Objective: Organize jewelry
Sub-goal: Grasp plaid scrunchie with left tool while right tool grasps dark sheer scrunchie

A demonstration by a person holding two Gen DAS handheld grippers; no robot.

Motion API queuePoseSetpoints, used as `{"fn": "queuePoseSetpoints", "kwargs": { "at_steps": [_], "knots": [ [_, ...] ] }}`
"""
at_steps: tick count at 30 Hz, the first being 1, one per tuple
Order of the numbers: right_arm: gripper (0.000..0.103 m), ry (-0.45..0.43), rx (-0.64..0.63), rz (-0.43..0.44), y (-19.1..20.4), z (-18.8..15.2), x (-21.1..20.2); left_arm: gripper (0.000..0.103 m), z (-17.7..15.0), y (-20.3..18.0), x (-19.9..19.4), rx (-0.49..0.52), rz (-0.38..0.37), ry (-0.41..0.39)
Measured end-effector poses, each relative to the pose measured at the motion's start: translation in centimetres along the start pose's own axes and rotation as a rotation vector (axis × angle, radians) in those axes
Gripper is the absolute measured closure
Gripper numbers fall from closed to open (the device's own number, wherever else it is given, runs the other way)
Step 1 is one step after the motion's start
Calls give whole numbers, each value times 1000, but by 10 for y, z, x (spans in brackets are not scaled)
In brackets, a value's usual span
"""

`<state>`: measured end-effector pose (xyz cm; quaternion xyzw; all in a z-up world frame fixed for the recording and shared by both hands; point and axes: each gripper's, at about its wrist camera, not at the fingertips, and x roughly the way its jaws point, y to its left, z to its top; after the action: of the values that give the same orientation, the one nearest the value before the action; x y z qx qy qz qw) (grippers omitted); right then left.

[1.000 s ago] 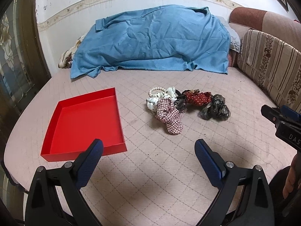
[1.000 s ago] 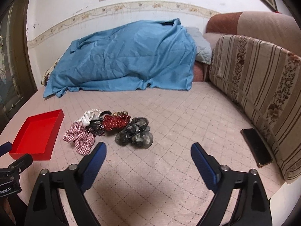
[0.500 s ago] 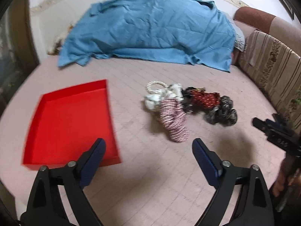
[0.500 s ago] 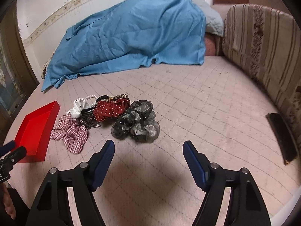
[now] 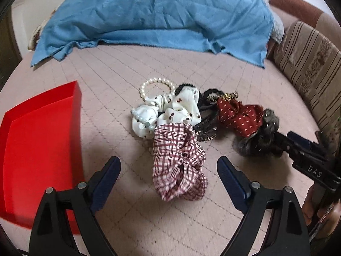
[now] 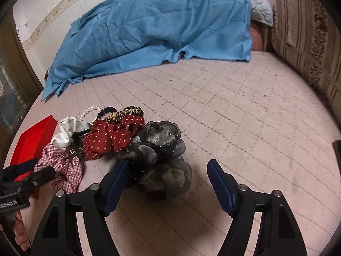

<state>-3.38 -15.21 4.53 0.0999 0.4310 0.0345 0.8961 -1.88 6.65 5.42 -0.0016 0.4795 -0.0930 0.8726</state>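
Below, on the quilted bed, the plaid scrunchie (image 5: 179, 162) lies between the wide jaws of the left gripper (image 5: 168, 170), untouched. Beside it the right gripper (image 6: 168, 175) stands open around the grey scrunchie (image 6: 162, 160), with the red tray (image 5: 38, 145) off left.

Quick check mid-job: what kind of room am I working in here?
Most likely a bedroom at home. The work surface is a quilted pink mattress, a rumpled blue sheet lies heaped at its far side, and a striped padded headboard or sofa back runs along one side.
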Motion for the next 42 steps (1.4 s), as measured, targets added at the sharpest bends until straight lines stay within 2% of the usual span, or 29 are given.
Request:
{"fn": "queuePoseSetpoints", "kwargs": {
  "at_steps": [2,4,5,6,7,8,9,11,15,21,24,26,31,37,42],
  "knots": [
    [29,11,3,14,1,2,9,15,2,1,9,-3,-1,20],
    [34,18,6,23,2,4,14,33,2,2,17,-13,-20,53],
    [40,22,8,29,3,5,15,53,2,3,22,-21,-37,82],
    [49,29,11,41,4,5,17,78,0,4,28,-34,-72,115],
    [54,34,15,52,4,6,19,89,-1,5,30,-45,-90,129],
    [70,42,21,67,5,6,19,89,-3,6,29,-64,-109,130],
    [79,48,25,73,6,7,20,90,-4,7,24,-72,-114,113],
    [85,43,26,83,8,7,15,91,-6,8,15,-77,-122,92],
    [90,21,30,103,10,5,-5,91,-12,16,-19,-112,-177,42],
    [90,-9,46,125,13,-1,-42,91,-17,39,-65,-131,-212,-32],
    [90,-23,37,138,22,-3,-62,91,-18,61,-79,-137,-180,-58],
    [90,-28,21,152,32,-2,-70,91,-19,82,-86,-139,-126,-86],
    [90,-22,-73,225,88,8,-78,91,-20,138,-92,-189,-41,-103],
    [90,22,-176,330,171,19,-55,91,-5,188,-80,-223,41,-103],
    [90,48,-266,379,241,23,-24,91,15,221,-61,-222,129,-94]
  ]
}}
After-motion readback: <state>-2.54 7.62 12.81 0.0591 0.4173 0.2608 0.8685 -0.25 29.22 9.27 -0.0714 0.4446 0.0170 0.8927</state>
